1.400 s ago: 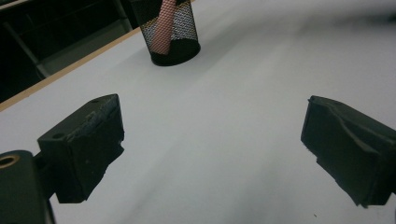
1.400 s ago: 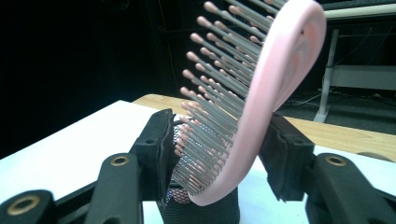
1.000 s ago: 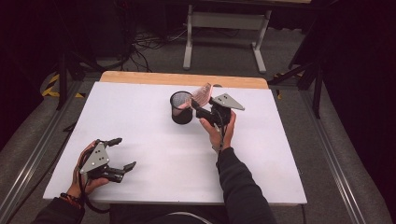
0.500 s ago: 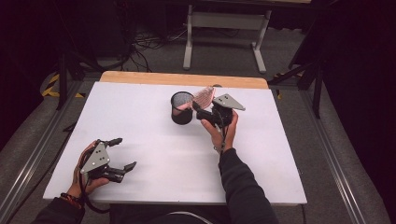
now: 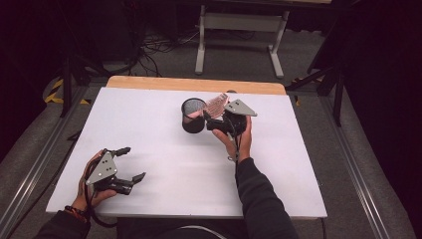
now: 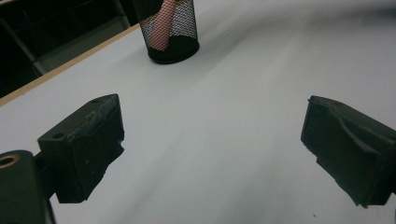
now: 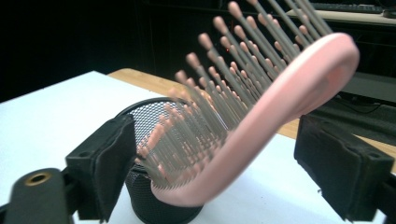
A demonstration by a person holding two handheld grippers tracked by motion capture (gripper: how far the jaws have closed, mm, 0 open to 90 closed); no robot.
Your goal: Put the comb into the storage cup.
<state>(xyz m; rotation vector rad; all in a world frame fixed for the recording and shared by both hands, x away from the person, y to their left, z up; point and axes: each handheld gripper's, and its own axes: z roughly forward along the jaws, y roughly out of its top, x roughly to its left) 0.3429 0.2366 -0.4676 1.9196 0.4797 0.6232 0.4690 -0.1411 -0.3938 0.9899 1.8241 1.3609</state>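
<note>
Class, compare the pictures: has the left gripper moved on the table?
No. The left gripper sits where it was, near the table's front-left corner.

We see the right gripper (image 5: 208,121) held up at arm's length, forearm extended fwd, jaws spread; they have just been opening, pads not pressing. Left gripper (image 5: 130,163) rests low near the table's front-left corner, jaws wide apart, hand (image 5: 94,181) wrapped round its body.
</note>
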